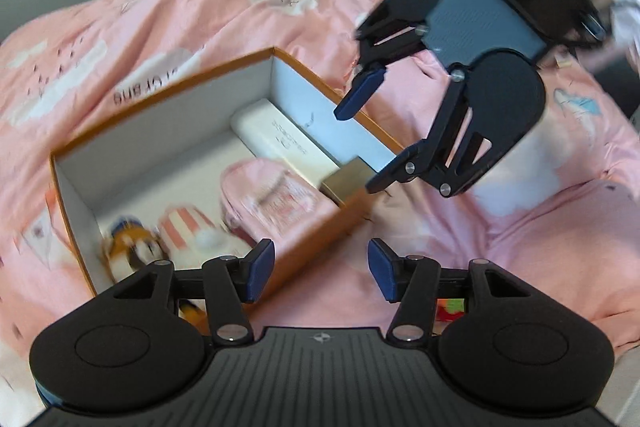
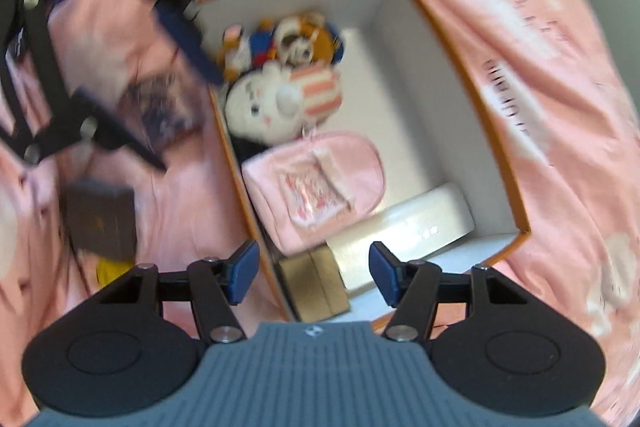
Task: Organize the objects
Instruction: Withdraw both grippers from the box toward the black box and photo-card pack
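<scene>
Inside the orange box [image 2: 472, 99] lie two plush toys [image 2: 276, 99], both grippers' jaws spread.

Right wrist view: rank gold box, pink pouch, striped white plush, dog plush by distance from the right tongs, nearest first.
1. gold box, in the orange box's near corner, between the open right tongs.
2. pink pouch, mid-box, just beyond.
3. striped white plush, farther back, left side.
4. dog plush, against the far wall.

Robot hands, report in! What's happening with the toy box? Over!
Left gripper open, empty. Right gripper open, above gold box inside orange box. Dark box on bedspread, outside.
</scene>
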A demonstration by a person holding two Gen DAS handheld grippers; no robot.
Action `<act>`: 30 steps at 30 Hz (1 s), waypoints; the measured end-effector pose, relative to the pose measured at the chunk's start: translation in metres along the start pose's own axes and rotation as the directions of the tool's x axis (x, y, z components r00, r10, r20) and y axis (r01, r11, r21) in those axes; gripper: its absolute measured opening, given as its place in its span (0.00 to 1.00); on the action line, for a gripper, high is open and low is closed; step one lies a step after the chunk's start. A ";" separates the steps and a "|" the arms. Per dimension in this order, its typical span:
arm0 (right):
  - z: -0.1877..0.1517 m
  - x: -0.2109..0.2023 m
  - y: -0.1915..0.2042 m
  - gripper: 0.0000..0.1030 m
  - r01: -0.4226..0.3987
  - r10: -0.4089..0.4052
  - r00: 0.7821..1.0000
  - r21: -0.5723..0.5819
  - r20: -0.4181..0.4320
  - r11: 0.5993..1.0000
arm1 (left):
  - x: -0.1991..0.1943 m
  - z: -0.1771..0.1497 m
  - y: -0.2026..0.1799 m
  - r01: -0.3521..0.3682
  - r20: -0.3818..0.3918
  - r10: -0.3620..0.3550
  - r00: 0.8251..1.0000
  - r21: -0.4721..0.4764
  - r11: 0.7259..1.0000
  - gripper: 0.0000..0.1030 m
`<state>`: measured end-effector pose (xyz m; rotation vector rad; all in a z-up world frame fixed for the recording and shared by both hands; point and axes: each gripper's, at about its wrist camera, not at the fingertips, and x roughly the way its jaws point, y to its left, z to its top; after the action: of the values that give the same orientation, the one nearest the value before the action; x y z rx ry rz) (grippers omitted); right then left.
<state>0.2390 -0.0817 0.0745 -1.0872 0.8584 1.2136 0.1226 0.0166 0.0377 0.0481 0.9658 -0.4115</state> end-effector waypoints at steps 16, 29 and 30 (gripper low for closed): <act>-0.077 0.044 0.115 0.56 -0.089 -0.066 0.978 0.684 0.198 0.724 | 0.036 -0.109 -0.017 0.068 -0.130 -0.122 0.984 -0.354 0.933 0.74; -0.097 0.084 0.138 0.53 -0.020 -0.144 0.980 0.779 0.141 0.626 | 0.064 -0.125 -0.009 0.074 -0.144 -0.153 0.978 -0.445 0.892 0.75; -0.098 0.085 0.138 0.53 -0.019 -0.145 0.979 0.779 0.141 0.626 | 0.064 -0.125 -0.009 0.068 -0.146 -0.147 0.978 -0.444 0.893 0.72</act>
<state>0.1225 -0.1497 -0.0583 -0.2653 1.0403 0.7170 0.0526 0.0152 -0.0842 -0.3871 1.2224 -0.2864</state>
